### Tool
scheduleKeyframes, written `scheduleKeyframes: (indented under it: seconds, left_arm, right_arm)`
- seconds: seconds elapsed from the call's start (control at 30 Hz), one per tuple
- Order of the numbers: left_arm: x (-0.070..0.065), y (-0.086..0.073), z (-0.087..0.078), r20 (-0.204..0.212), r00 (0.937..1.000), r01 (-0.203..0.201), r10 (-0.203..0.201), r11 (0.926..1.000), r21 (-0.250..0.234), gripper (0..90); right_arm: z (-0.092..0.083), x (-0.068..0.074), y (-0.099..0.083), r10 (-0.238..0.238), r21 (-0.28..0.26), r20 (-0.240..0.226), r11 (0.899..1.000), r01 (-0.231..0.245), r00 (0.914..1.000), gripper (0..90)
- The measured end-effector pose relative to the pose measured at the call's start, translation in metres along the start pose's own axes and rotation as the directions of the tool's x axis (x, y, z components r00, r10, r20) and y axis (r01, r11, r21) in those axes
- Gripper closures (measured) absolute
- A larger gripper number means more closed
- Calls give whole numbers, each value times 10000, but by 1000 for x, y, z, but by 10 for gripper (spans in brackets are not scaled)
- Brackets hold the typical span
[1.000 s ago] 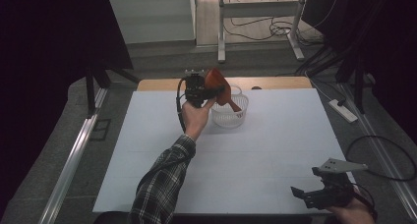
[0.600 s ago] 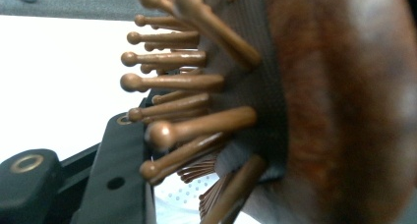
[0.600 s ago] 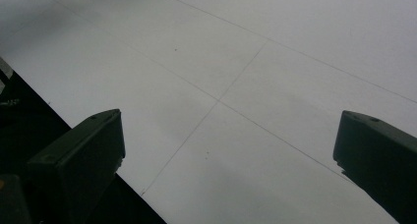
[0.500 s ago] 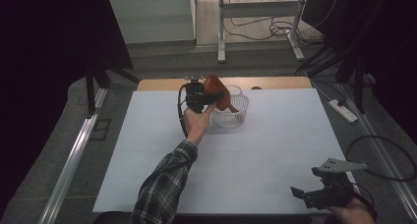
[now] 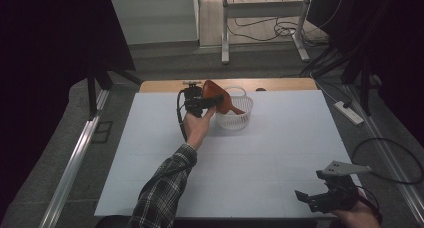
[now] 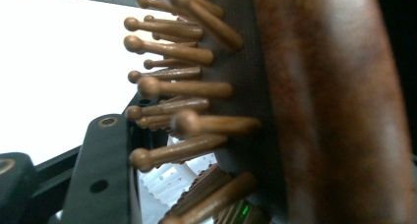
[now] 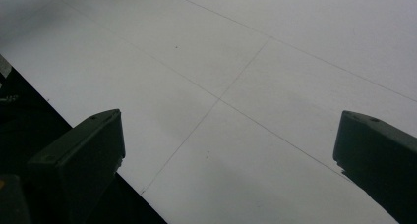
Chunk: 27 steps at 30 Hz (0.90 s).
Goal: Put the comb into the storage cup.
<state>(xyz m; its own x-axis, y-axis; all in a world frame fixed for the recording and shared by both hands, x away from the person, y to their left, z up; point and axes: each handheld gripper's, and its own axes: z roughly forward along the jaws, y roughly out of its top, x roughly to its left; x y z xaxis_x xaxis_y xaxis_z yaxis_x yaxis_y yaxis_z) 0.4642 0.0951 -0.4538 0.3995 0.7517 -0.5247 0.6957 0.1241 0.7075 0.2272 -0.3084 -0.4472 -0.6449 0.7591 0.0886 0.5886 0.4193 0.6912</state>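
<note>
Left tongs (image 5: pixel 207 102) sit over the far edge of the table (image 5: pixel 150 188), near its middle, just beside the white basket (image 5: pixel 237 119). The wooden hairbrush (image 5: pixel 218 99) lies between the jaws and leans into the basket, head up and to the left, lower end down inside the rim. In the left gripper view the brush (image 6: pixel 314 106) stands very close: dark brown back to the right, round-tipped wooden bristles (image 6: pixel 167 52) pointing left toward one black jaw. One bristle tip lies right at that jaw's edge; whether it presses there cannot be told. The jaws have just been opening, with the brush between them. A slice of white basket ribbing (image 6: pixel 167 182) shows low between jaw and bristles.

The left hand (image 5: pixel 197 125) comes up from the near edge on a plaid sleeve (image 5: pixel 162 193). A black cable (image 5: pixel 179 113) loops beside the wrist.

Right tongs (image 5: pixel 320 198) hang at the near right corner of the table, well apart from basket and brush, grey three-cornered plate (image 5: pixel 345 168) on top. In the right gripper view the jaws stand wide apart with nothing between them, bare white table (image 7: pixel 236 86) beyond, crossed by thin seam lines.
</note>
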Motion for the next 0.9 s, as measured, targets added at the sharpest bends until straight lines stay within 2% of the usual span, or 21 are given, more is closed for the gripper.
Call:
scheduleKeyframes:
  seconds: [0.07,0.2,0.43,0.7,0.9]
  left_arm:
    - [0,0,0,-180,9998,-109,110,9999,83,412]
    - [3,0,-1,-290,9995,-143,147,9998,150,386]
    - [5,0,-2,-260,9992,-304,312,9991,305,359]
    - [4,3,-3,-372,9968,-682,706,9957,633,313]
    - [2,6,-6,-459,9913,-1188,1235,9884,942,232]
  right_arm:
    - [0,0,0,-14,4,6,10000,14,10000,0]
    - [0,0,0,-12,12,23,10000,12,10000,0]
    - [0,0,0,-43,23,54,10000,43,10000,0]
    - [0,1,0,-92,27,97,10000,92,9999,0]
    - [0,1,0,-108,22,132,9999,108,9999,0]
